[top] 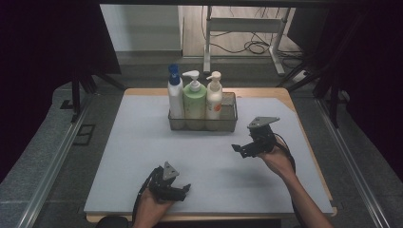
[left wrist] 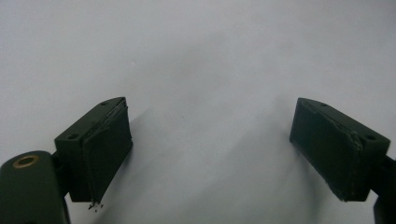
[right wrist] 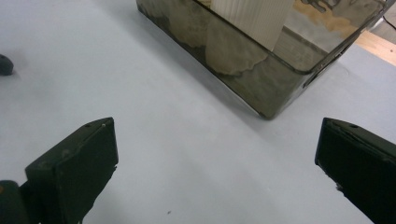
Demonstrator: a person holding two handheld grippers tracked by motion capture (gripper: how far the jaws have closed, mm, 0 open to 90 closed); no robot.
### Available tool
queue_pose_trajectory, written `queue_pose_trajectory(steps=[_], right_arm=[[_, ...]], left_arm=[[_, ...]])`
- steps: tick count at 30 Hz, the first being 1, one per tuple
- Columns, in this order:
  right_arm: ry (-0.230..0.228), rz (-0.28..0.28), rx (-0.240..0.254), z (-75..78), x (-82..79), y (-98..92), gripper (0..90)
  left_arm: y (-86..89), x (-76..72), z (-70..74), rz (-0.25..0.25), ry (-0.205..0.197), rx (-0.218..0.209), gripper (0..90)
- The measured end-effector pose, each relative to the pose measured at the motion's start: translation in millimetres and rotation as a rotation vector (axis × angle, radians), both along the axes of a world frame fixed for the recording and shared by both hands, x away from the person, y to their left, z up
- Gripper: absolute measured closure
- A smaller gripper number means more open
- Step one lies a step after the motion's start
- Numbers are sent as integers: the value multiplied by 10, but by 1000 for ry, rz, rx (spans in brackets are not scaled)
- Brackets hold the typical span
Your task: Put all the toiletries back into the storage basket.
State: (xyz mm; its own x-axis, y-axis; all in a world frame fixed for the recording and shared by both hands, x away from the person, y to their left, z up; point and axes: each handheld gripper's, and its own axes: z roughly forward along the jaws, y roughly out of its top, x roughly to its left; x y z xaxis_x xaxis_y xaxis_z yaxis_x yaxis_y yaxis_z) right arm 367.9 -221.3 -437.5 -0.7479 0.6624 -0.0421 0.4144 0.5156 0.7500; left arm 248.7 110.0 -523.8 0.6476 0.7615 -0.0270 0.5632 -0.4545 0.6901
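Observation:
A clear smoky bin [top: 228, 118] stands at the back middle of the grey mat [top: 142, 156]. In it stand three pump bottles: a white one with a blue pump [top: 175, 95], a green one [top: 194, 102] and a cream one [top: 214, 97]. My right gripper [top: 240, 149] hovers open just in front of the bin's right end, with nothing between its jaws. The right gripper view has the bin [right wrist: 261, 79] close ahead. My left gripper [top: 184, 189] rests open near the front edge. In the left gripper view its pads [left wrist: 107, 149] frame bare mat.
The mat lies on a wooden table whose edge [top: 290, 97] shows at the right and back. Metal rails [top: 52, 166] run along both sides. A white desk frame with cables [top: 256, 42] stands on the floor behind.

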Motion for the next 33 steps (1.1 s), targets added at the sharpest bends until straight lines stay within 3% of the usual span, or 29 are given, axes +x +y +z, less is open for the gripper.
queue_pose_trajectory(steps=[12,33], right_arm=[[-15,4,-9,-91,-202,-180,0],[14,-20,4,-506,-510,-401,0]], left_arm=[[-1,-1,0,1,0,-1,121],[0,-1,1,1,1,1,121]])
